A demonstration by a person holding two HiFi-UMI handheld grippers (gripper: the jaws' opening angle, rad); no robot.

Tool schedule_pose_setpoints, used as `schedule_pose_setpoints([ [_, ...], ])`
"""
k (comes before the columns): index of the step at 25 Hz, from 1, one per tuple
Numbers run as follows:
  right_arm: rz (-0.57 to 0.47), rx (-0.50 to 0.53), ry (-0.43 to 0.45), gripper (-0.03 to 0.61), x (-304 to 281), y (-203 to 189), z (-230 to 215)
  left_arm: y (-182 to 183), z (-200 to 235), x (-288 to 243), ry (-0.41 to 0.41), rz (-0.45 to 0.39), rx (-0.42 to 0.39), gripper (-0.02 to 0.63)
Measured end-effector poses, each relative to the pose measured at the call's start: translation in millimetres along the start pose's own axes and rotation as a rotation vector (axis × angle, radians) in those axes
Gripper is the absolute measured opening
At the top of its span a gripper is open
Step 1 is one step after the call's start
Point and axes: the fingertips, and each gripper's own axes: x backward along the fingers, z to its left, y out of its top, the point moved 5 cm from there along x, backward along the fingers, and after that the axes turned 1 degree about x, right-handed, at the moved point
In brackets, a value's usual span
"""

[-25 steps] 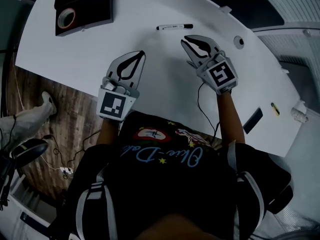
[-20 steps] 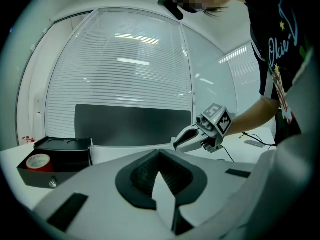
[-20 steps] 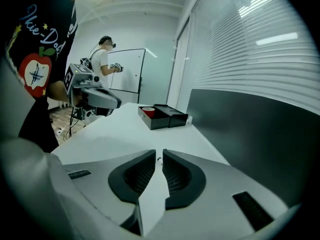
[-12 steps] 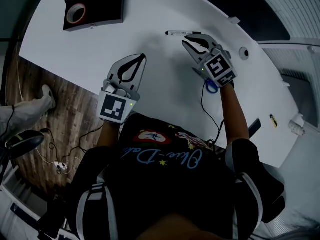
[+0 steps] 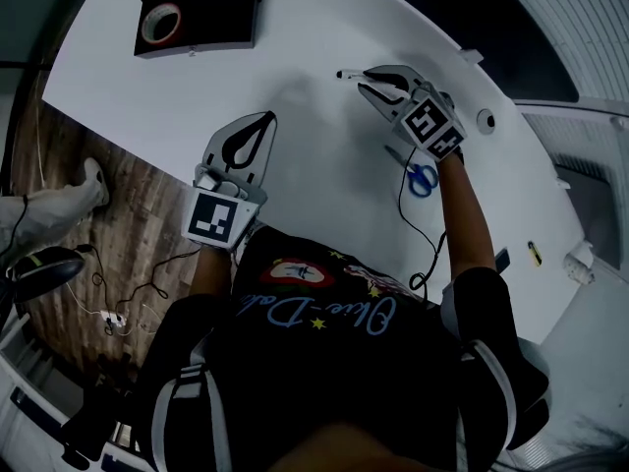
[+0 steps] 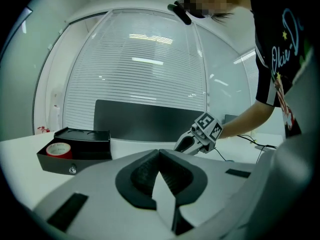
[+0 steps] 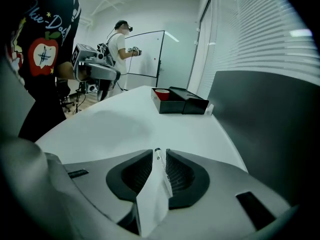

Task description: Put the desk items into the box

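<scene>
Right gripper [image 5: 364, 79] near far edge of desk [image 5: 295, 155]: just opened wider, spread around marker pen [image 7: 159, 160], not pinching; gap clear only in right gripper view. Left gripper [image 6: 159, 153] pressed together, empty. Blue scissors [image 5: 423, 178] only in head view. Box [image 5: 221, 13] at far left corner.

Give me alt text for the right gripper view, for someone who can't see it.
The right gripper, its grey jaws just opening, straddles a slim white marker pen lying on the white table without clamping it. Farther back sits an open black box holding a red tape roll.
</scene>
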Motion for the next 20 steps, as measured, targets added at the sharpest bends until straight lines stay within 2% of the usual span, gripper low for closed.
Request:
schedule_pose_setpoints([
  [3, 0.033, 0.006, 0.028, 0.114, -7, -7, -6, 1, 10, 0, 0.018, -0.007, 0.027, -0.003],
  [7, 0.065, -0.008, 0.066, 0.133, -15, -16, -15, 0, 18, -5, 0.032, -0.003, 0.025, -0.003],
  [11, 0.128, 0.047, 0.122, 0.137, -21, -27, -11, -3, 18, -13, 0.018, 0.017, 0.032, -0.005],
  [14, 0.171, 0.109, 0.143, 0.138, -27, -32, -12, -4, 17, -21, 0.009, 0.036, -0.002, -0.003],
  [20, 0.133, 0.040, 0.176, 0.130, -30, -30, -17, -5, 17, -23, 0.002, 0.040, 0.028, -0.003],
])
